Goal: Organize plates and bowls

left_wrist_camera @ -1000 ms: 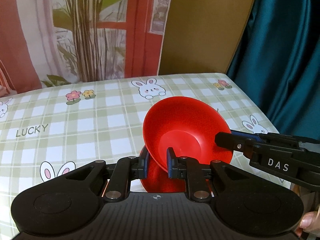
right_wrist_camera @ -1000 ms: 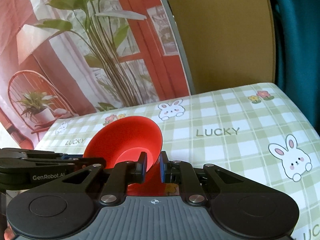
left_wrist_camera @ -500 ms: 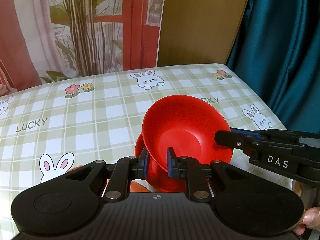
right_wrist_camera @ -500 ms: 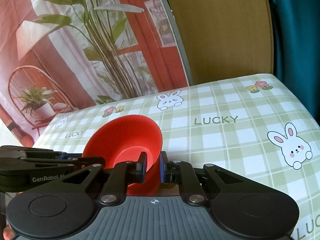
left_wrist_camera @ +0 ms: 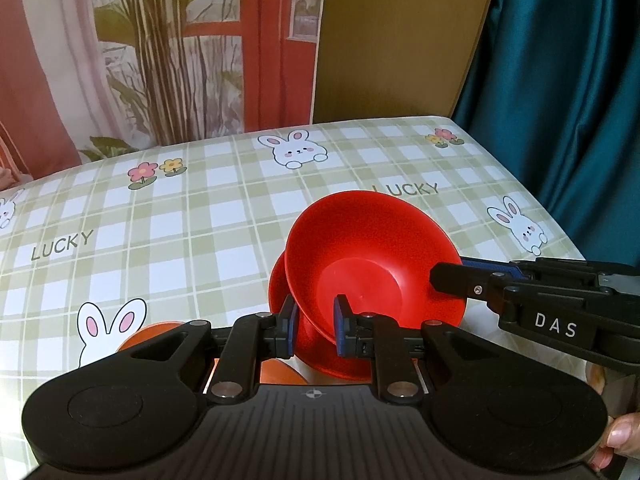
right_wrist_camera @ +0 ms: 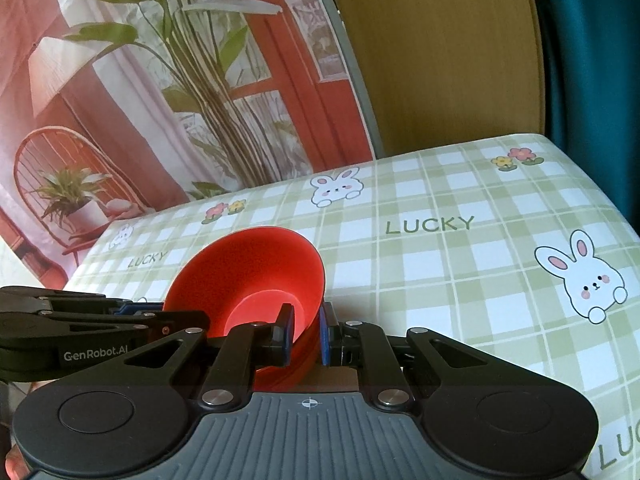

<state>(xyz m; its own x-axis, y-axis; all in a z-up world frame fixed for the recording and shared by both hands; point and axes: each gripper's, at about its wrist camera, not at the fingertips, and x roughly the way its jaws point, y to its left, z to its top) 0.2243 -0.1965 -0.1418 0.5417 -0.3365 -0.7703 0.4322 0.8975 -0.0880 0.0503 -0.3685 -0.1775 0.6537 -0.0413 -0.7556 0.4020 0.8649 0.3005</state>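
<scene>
A red bowl [left_wrist_camera: 372,256] is held tilted above the table by both grippers. My left gripper [left_wrist_camera: 314,326] is shut on its near rim. My right gripper [right_wrist_camera: 306,336] is shut on the opposite rim of the same bowl [right_wrist_camera: 256,280] and also shows in the left wrist view [left_wrist_camera: 448,280]. A second red bowl [left_wrist_camera: 280,284] shows under the first one, partly hidden. An orange dish [left_wrist_camera: 148,338] lies on the table at lower left, mostly hidden behind my left gripper.
The table has a green checked cloth [left_wrist_camera: 200,220] with rabbits and the word LUCKY. Its right edge meets a teal curtain [left_wrist_camera: 560,80]. A printed backdrop [left_wrist_camera: 160,40] and a brown panel [left_wrist_camera: 400,40] stand behind the far edge.
Both grippers and the red bowl have moved back and up a little from the table. The second red bowl and the orange dish have come more into view below.
</scene>
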